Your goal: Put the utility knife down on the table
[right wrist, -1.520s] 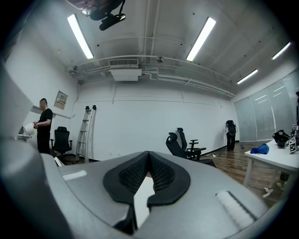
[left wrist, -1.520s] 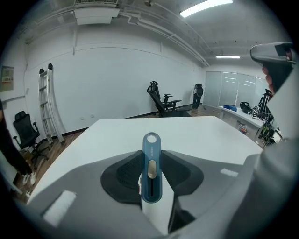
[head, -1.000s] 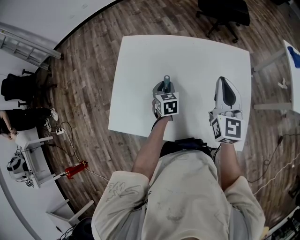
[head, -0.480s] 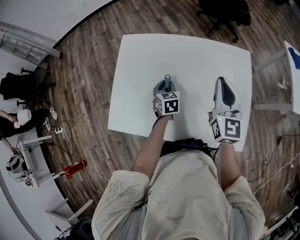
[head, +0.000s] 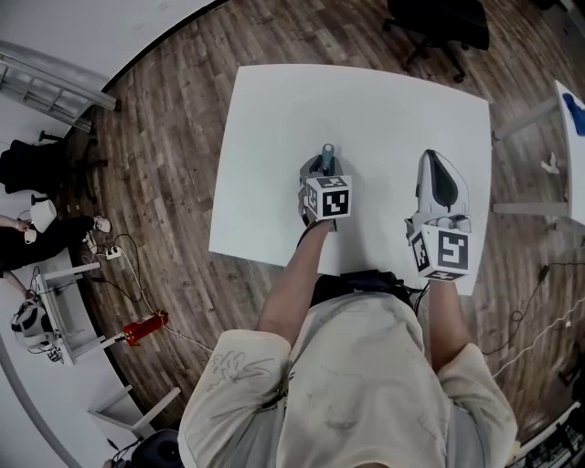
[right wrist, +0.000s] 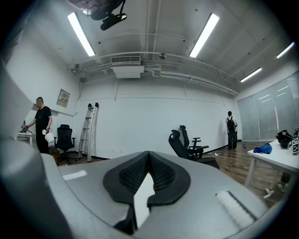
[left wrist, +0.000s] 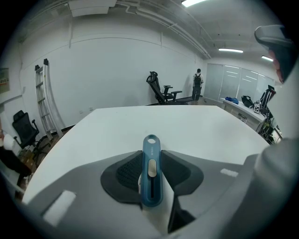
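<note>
parts of the utility knife (left wrist: 150, 170) are out of sight: your left gripper (head: 322, 167) has its pads clamped on the blue handle from both sides. in the left gripper view only the slider face and the rounded end with the hole show past the jaws, and the lower end sinks behind the gripper body. whether a blade is out cannot be told. in the head view the marker cube (head: 326, 201) covers most of that gripper, and just the knife's tip shows beyond it, over the white table (head: 366, 105). whether the knife touches the tabletop cannot be made out. your right gripper (head: 438, 163) is over the same table near its right edge, well apart from the knife, with its pads pressed together at the tips and nothing between them. its own view looks out across the room and shows no tabletop. around you are a black office chair (head: 437, 26) beyond the table's far edge, a ladder (head: 57, 91) by the wall at the left, a second table (head: 572, 137) cut off at the right, a red object (head: 146, 329) on the wooden floor (head: 174, 164), and a person (head: 23, 239) mostly cropped at the far left. your torso (head: 356, 384) hides the table's near edge between your arms.
</note>
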Action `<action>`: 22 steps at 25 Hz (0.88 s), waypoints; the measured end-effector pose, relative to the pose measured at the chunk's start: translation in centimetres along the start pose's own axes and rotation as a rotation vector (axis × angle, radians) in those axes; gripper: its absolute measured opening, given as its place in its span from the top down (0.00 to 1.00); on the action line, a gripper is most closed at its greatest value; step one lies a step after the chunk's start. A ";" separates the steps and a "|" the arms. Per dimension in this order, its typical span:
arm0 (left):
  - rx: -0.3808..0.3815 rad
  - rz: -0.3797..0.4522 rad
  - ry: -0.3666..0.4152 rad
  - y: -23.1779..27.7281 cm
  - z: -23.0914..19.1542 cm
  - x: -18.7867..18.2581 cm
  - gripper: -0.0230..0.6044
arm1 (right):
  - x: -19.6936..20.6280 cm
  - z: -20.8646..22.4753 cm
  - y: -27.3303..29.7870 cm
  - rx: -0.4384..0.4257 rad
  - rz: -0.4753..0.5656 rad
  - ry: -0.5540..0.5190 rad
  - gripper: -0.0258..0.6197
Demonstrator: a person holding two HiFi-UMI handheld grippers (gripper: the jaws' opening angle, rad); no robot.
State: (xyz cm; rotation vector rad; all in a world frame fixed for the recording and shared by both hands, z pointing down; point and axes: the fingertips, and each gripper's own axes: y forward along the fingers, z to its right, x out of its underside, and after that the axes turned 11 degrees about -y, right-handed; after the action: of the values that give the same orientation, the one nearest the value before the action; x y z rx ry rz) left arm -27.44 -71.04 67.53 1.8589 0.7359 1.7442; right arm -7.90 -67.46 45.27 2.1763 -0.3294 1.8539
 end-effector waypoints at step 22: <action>0.013 -0.044 0.003 2.3 0.8 2.4 0.73 | 2.3 0.6 -0.8 0.006 -0.005 -0.002 0.95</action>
State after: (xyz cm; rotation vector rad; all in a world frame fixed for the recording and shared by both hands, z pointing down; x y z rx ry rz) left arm -26.41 -71.11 70.74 1.8350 0.7858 1.7191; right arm -6.72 -66.91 47.42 2.1812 -0.3193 1.8520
